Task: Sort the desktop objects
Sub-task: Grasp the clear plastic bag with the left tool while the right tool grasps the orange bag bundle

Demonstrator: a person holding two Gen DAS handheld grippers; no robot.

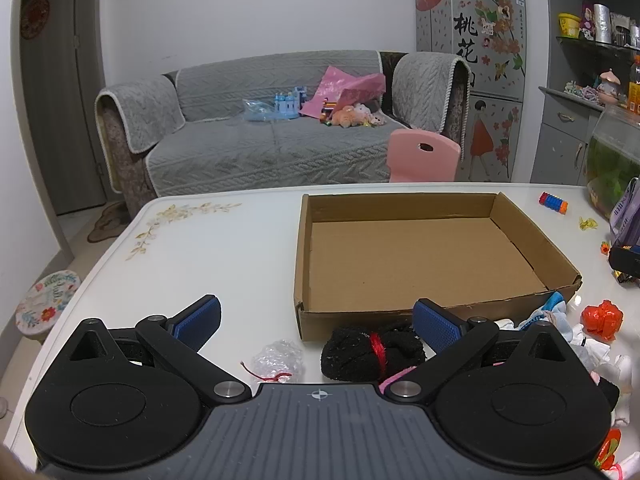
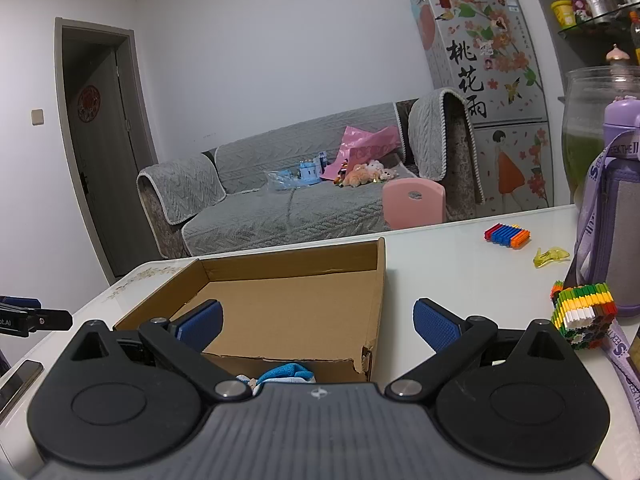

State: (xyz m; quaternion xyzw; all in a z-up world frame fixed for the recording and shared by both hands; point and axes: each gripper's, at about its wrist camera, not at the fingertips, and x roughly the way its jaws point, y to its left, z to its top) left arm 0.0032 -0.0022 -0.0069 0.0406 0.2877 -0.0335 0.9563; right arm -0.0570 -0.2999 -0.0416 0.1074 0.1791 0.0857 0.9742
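Box: a flat brown cardboard box (image 1: pixel 424 256) lies on the white surface (image 1: pixel 224 256), with nothing inside it.
Black sock: a rolled black sock (image 1: pixel 372 354) tied with red string lies just in front of the box's near wall.
Plastic scrap: a clear crumpled bit (image 1: pixel 278 360) with a red thread lies left of the sock.
Cloth pile: blue and white cloth (image 1: pixel 548 312) lies at the box's near right corner.
Red toy: a small red-orange thing (image 1: pixel 602 318) sits right of the cloth.
Left hand-held gripper: (image 1: pixel 318 320) its blue pads are wide apart and hold nothing; the sock lies between and below them.
Right hand-held gripper: (image 2: pixel 318 320) its pads are also wide apart and hold nothing; it hangs over the box's near right corner.
Bright blocks: a short striped row (image 2: pixel 507 235) lies far back on the surface, with a yellow clip (image 2: pixel 551 257) near it.
Block shape: a green, yellow and white piece (image 2: pixel 582 312) sits by a purple bottle (image 2: pixel 616 216).
Room: a grey sofa (image 1: pixel 256 140) with toys and a pink chair (image 1: pixel 422 156) stand behind.
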